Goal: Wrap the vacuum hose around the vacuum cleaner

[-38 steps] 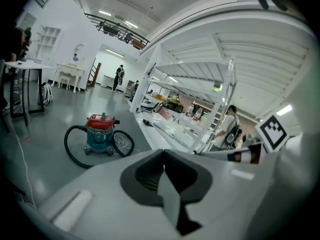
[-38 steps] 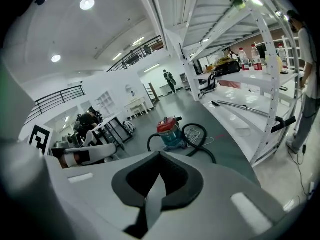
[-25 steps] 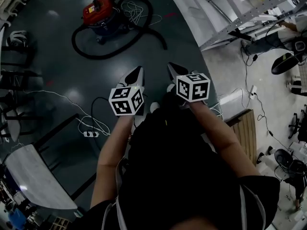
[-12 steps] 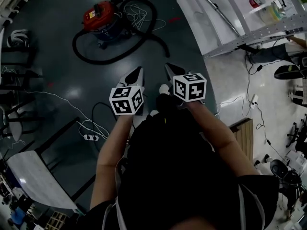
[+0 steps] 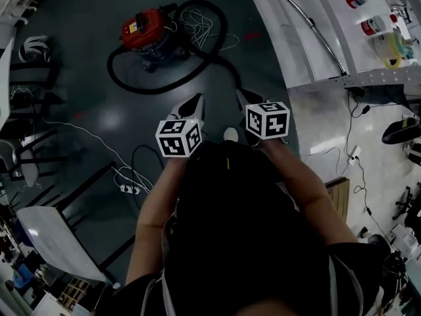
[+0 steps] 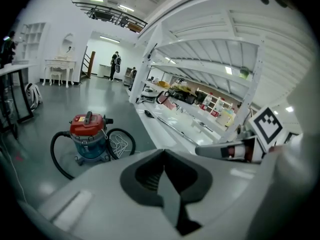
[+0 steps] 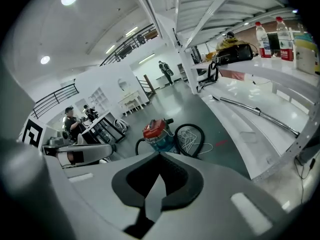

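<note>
A vacuum cleaner with a red lid and blue drum stands on the dark floor ahead; it also shows in the left gripper view and the right gripper view. Its black hose lies in loose loops on the floor around it, and a white cord is piled beside it. My left gripper and right gripper are held side by side, both shut and empty, well short of the vacuum cleaner.
A white workbench with a metal tube and bottles runs along the right. A white power strip and cable lie on the floor at the left, near black table frames. People stand in the distance.
I have moved closer to the vacuum cleaner with both grippers carried forward together. The vacuum cleaner and hose now sit lower and larger in the head view. Both grippers stay shut.
</note>
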